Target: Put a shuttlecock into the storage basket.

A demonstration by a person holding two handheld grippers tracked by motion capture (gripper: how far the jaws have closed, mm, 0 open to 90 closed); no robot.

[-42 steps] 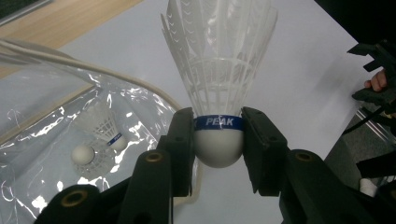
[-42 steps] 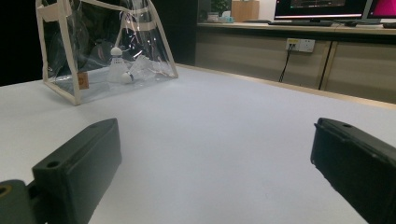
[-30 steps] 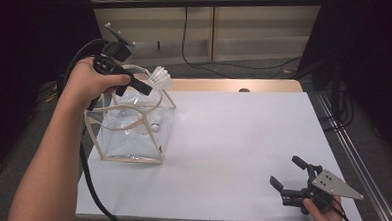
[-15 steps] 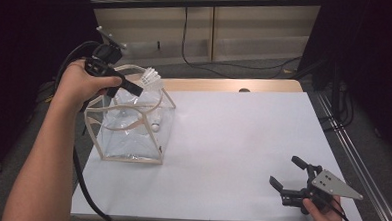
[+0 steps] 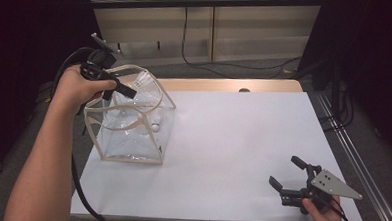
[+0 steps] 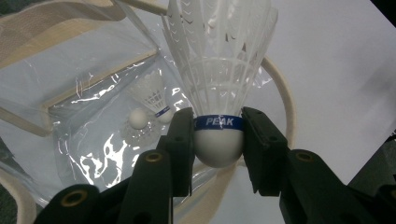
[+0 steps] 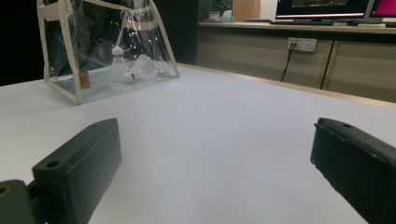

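Observation:
My left gripper [image 6: 218, 136] is shut on the white cork of a feathered shuttlecock [image 6: 219, 56] with a blue band, its feathers pointing away from the jaws. It hangs over the open mouth of a clear plastic bag [image 6: 93, 70] with cream trim. In the high view the left gripper [image 5: 127, 91] sits at the top of the bag [image 5: 132, 138], at the table's left. More shuttlecocks [image 6: 152, 95] lie on the bag's floor, and the shuttlecocks [image 7: 120, 63] show through its wall. My right gripper [image 5: 291, 177] rests open and empty at the near right corner.
The white table [image 5: 243, 137] stretches between the bag and the right gripper. A cable [image 5: 80, 190] trails from the left gripper down past the table's left edge. Cabinets and a wall socket [image 7: 301, 44] stand beyond the far edge.
The left hand has sunk and drawn back with the shuttlecock, which stood out white above the bag's rim before and now sits lower at the bag's mouth. The right gripper has kept still.

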